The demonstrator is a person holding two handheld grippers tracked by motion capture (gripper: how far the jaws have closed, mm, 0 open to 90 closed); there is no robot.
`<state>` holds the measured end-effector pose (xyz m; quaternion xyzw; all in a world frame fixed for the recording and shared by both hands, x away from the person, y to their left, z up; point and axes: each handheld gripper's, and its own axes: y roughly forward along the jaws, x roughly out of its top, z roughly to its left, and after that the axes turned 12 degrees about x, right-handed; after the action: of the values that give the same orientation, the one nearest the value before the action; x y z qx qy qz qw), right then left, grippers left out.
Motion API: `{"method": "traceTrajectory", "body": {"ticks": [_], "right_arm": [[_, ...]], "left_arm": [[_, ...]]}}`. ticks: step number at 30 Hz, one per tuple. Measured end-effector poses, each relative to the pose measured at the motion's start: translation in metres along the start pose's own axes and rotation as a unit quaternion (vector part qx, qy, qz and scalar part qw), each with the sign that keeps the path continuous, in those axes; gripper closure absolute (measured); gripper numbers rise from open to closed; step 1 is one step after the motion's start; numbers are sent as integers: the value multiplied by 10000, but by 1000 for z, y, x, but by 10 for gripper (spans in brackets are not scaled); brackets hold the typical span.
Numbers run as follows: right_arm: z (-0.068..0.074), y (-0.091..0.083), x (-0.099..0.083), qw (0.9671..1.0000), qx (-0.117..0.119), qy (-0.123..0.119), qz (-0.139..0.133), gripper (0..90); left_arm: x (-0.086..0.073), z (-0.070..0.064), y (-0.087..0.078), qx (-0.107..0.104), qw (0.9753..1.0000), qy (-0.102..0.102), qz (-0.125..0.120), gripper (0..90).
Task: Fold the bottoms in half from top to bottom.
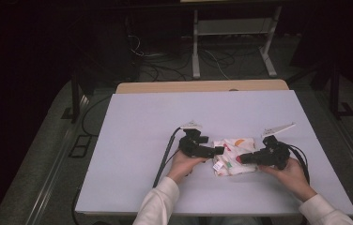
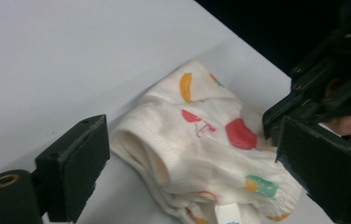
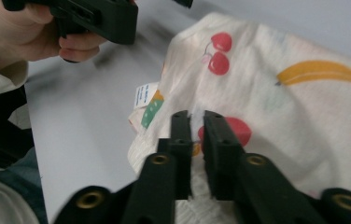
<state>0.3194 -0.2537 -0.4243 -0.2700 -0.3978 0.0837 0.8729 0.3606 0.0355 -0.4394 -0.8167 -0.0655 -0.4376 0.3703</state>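
Small white fruit-print cotton garment (image 1: 233,154) lies bunched on white bench (image 1: 137,122), lower centre of high view. Right gripper (image 3: 197,122) fingers clenched on cloth fold near red print. Left gripper (image 2: 187,154) fingers released, straddling ribbed edge, lower frame. Step: folding underway. Next: left must close on edge, then both lift evenly

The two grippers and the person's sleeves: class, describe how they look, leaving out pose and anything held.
Each is black. The left claw has broad flat pads; the right claw has brass-coloured eyelets. Each carries a pale grey three-cornered plate on top and trails a black cable. The sleeves are cream-white.
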Motion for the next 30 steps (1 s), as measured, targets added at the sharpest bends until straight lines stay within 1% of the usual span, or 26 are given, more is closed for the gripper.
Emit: {"method": "traceTrajectory", "body": {"ticks": [2,3,4,5,7,9,10,11,12,13,15,16,17,18,21,23,26,27,28,30], "right_arm": [[1,-4,-1,9997,-124,-145,-123,695],[1,-6,-1,9996,-166,-166,-183,653],[0,-9,0,9994,-188,-149,-267,579],[0,-10,1,9993,-207,-149,-280,537],[-2,-12,3,9992,-253,-142,-259,404],[-3,-13,6,9992,-315,-119,-226,285],[-4,-14,7,9990,-388,-118,-199,221],[-4,-14,8,9984,-518,-146,-197,181],[-4,-14,8,9984,-518,-146,-197,181],[-6,-16,11,9979,-582,-161,-228,131],[-7,-18,12,9978,-591,-152,-250,126],[-9,-19,14,9978,-608,-151,-219,59],[-10,-20,16,9977,-634,-149,-203,38],[-10,-20,16,9977,-634,-149,-203,38],[-14,-25,22,9980,-563,-188,-230,16],[-15,-26,23,9980,-561,-198,-220,11],[-18,-29,27,9978,-601,-181,-216,7],[-21,-32,30,9979,-589,-157,-238,6],[-21,-32,30,9979,-589,-157,-238,6],[-27,-35,34,9974,-666,-109,-239,6]], "left_arm": [[0,1,0,39,10000,-12,5,64],[0,2,0,48,10000,2,24,47],[0,2,0,71,10000,4,44,35],[2,3,0,114,9998,44,145,22],[3,3,1,114,9997,83,189,0],[5,3,0,123,9996,123,220,0],[8,3,-1,157,9995,152,246,0],[10,3,-2,165,9994,184,260,0],[10,3,-2,165,9994,184,260,0],[11,3,-2,171,9993,201,266,0],[15,4,-4,178,9992,260,263,0],[18,4,-5,181,9992,277,228,0],[18,4,-5,181,9992,277,228,0],[19,4,-6,170,9993,275,204,0],[25,6,-7,163,9990,374,199,0],[27,6,-7,174,9990,375,187,0],[31,8,-7,170,9989,404,137,0],[32,8,-7,160,9989,414,164,0],[33,8,-7,160,9988,432,181,0],[36,8,-5,143,9987,454,207,0]]}}
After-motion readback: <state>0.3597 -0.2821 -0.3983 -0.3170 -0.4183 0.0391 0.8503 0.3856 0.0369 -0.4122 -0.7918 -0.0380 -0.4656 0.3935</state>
